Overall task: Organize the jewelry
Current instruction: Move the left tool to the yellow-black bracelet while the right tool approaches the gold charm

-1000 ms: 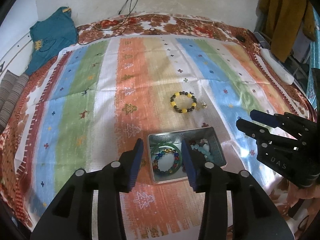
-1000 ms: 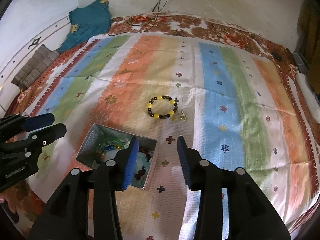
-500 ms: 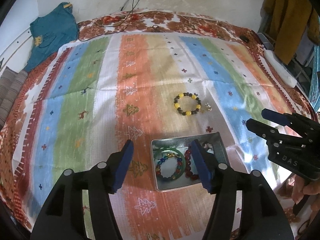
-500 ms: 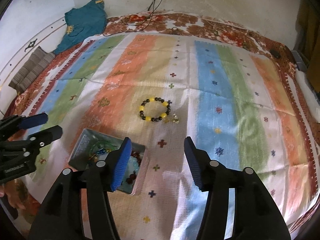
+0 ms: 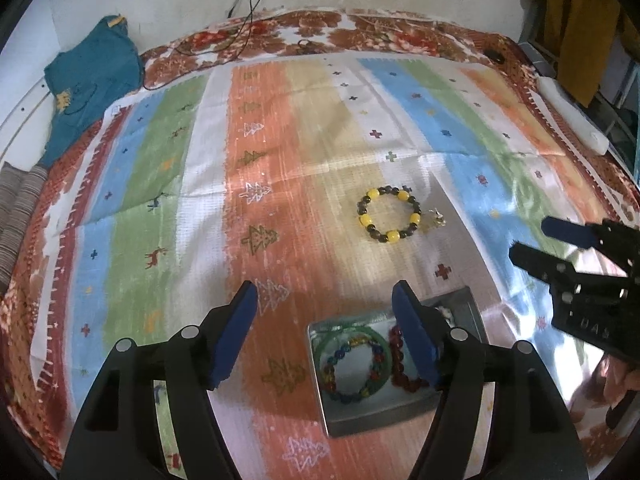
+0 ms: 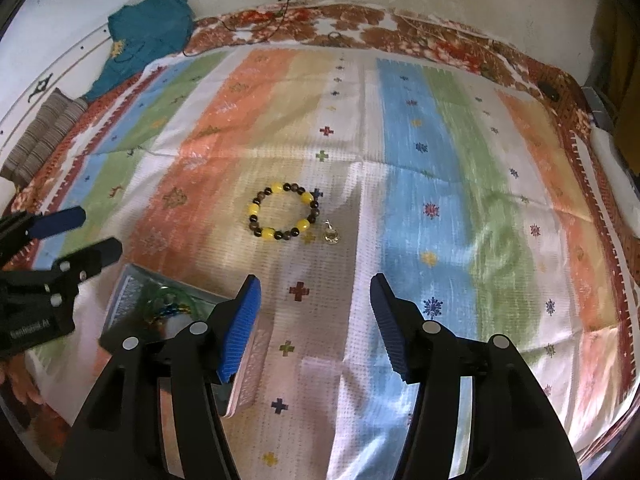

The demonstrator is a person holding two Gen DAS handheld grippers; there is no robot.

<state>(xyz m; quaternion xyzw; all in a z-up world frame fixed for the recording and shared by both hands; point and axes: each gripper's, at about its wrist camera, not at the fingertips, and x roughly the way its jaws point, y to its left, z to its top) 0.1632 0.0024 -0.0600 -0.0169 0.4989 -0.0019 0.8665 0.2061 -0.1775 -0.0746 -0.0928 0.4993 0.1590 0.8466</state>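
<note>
Left wrist view. Our left gripper [image 5: 324, 332] fills the lower centre of the frame. Its jaws are opening and hold nothing; only bare cloth [image 5: 280, 200] shows between the blue pads [image 5: 234, 336]. A second ago the pads stood much closer together and framed the tin [image 5: 344, 416]; now the tin sits lower in the frame, at lower centre right, partly behind the right pad. The tin holds a green ring with multicoloured beads [image 5: 352, 364] and a dark red bracelet [image 5: 400, 360]. The yellow and dark bracelet [image 5: 389, 220] lies loose on the cloth, right of centre, with a small charm [image 5: 438, 220] just beside it. Both appear larger and nearer the middle than before. Our right gripper [image 5: 532, 240] enters from the right edge.

Right wrist view. Our right gripper [image 6: 316, 320] occupies the lower centre. Its jaws stand apart and empty; they have widened over the last second and have now nearly settled. The bracelet [image 6: 282, 212] lies at centre, above the pads, and the charm [image 6: 331, 234] just to its lower right. The tin [image 6: 132, 292] is at lower left, partly hidden behind the left pad. Our left gripper [image 6: 84, 232] shows at the left edge.

We judge that a deposit into the tin is complete and that both grippers are advancing on the remaining pieces. The bracelet and charm are not yet stowed.
</note>
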